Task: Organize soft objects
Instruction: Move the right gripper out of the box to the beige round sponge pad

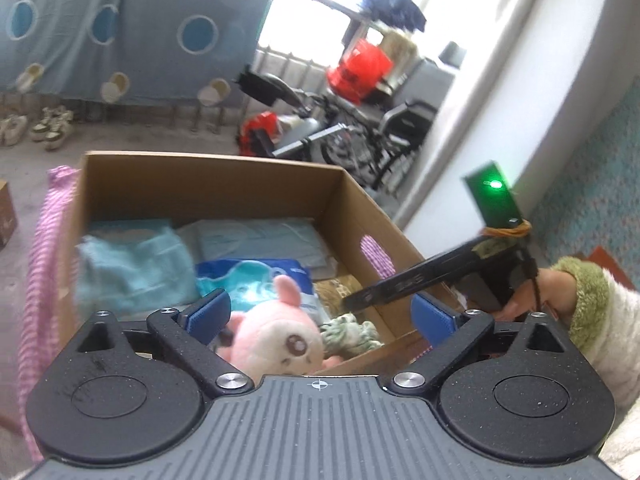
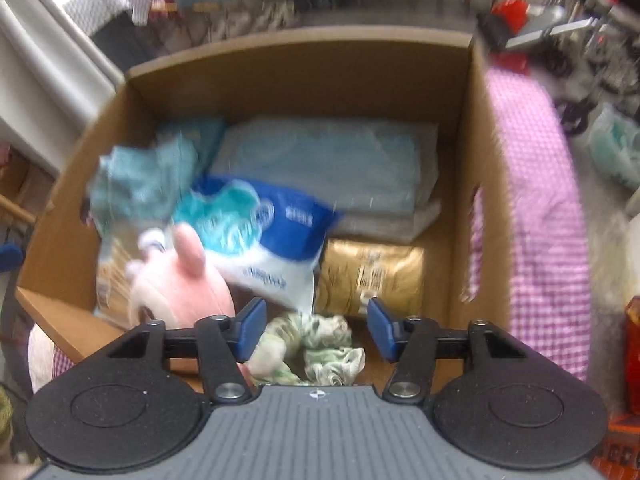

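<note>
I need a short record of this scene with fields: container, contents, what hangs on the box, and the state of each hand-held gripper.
container: open cardboard box
contents: pink plush toy, blue and white plastic pack, gold packet, crumpled green-and-white cloth, teal cloth, folded light blue fabric
hanging on box: pink checked cloth over one side wall
left hand-held gripper: open, holding nothing, above the plush toy
right hand-held gripper: open, crumpled cloth below, not gripped

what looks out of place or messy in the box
The pink checked cloth hangs over the box wall rather than lying inside. The pink plush lies tipped against the near wall, and a green-white cloth sits crumpled beside it. Nothing looks spilled or damaged.
</note>
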`<state>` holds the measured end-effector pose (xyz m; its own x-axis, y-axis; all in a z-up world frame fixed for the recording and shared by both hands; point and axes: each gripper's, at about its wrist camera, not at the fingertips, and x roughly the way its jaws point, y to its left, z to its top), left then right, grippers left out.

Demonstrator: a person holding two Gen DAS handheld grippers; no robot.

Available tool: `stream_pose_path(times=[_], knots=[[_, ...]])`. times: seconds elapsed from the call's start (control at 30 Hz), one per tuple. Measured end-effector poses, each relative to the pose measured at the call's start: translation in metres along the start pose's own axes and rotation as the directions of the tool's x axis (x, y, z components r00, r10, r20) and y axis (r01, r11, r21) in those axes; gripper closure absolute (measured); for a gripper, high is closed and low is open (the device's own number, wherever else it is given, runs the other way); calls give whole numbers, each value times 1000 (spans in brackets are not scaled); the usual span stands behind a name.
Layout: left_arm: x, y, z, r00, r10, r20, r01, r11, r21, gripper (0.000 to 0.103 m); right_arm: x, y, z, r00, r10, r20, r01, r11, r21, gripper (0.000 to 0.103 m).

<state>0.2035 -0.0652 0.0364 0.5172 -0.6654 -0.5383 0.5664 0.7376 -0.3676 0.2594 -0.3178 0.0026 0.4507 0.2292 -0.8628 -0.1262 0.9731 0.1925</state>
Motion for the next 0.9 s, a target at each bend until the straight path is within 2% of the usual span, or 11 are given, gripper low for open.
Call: stream_pose_path(times=[0.1, 0.23, 0.33, 0.43, 0.5, 0.67, 0.77, 0.9], knots=[[-20, 7, -6, 999, 17, 34, -16, 999, -45, 5, -28, 3, -4, 995, 15, 95, -18, 1000, 24, 44], [-47, 16, -17, 995, 69, 68, -63, 994, -95, 4, -68, 11, -18, 974, 69, 214, -85, 994, 64, 44], [-64, 22, -26, 991, 114, 74, -105, 987, -118, 2, -98, 23, -40, 939, 154, 307, -182, 981, 67, 44], [-75, 30, -39, 988, 150, 45, -143, 981, -129, 2, -115, 36, -68, 901, 243, 360, -281, 958, 55, 43], [-73, 34, -49, 986, 169, 4, -167, 977, -130, 2, -113, 43, -84, 889, 286, 358, -328, 943, 61, 43], [-52, 35, -81, 972, 203, -121, -214, 973, -86, 6, -70, 60, -116, 894, 345, 286, -395, 909, 135, 43], [-33, 31, -100, 955, 239, -174, -248, 968, -32, 14, -29, 70, -129, 898, 372, 236, -420, 885, 202, 45], [-9, 33, -113, 944, 257, -207, -264, 964, -8, 27, 19, 88, -134, 912, 373, 171, -406, 880, 246, 52]])
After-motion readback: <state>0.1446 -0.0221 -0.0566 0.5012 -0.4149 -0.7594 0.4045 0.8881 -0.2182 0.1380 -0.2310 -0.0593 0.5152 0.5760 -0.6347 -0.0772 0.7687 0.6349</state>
